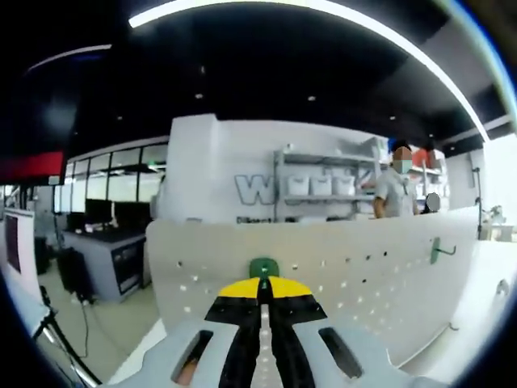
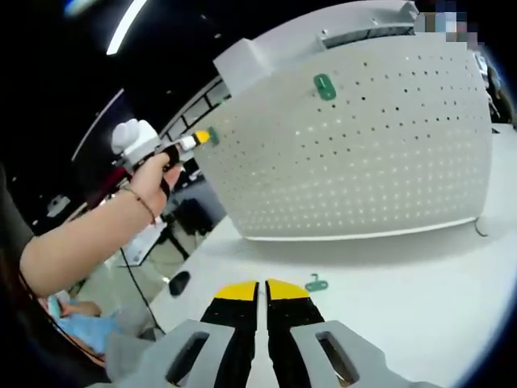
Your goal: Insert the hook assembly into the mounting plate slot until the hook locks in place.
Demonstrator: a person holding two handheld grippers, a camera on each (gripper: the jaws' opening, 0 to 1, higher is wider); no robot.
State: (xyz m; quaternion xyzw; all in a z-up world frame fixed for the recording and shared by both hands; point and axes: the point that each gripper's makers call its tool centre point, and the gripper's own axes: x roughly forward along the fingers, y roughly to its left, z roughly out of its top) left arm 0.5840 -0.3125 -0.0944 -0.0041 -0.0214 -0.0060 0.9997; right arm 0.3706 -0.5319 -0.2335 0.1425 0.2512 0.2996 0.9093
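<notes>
Now left gripper (image 1: 262, 284) presses a green hook (image 1: 263, 267) against the white pegboard (image 1: 355, 267); right gripper (image 2: 260, 287) hangs over the table (image 2: 404, 299).

Left gripper view: yellow-tipped fingers (image 1: 238, 288) are nearly together, with the green hook piece pinched between the tips, right at the board's perforated face near its left end. Second green hook (image 1: 440, 250) already sits in the board toward its right end. Right gripper view: fingers (image 2: 237, 291) are closed with only a thin gap and nothing between them. Small green hook part (image 2: 316, 283) lies flat on the table just ahead of the fingertips, in front of the board's lower edge. Another green hook (image 2: 325, 86) is mounted high on the board. A person's hand (image 2: 153, 182) holds the left gripper at the board's left edge.
</notes>
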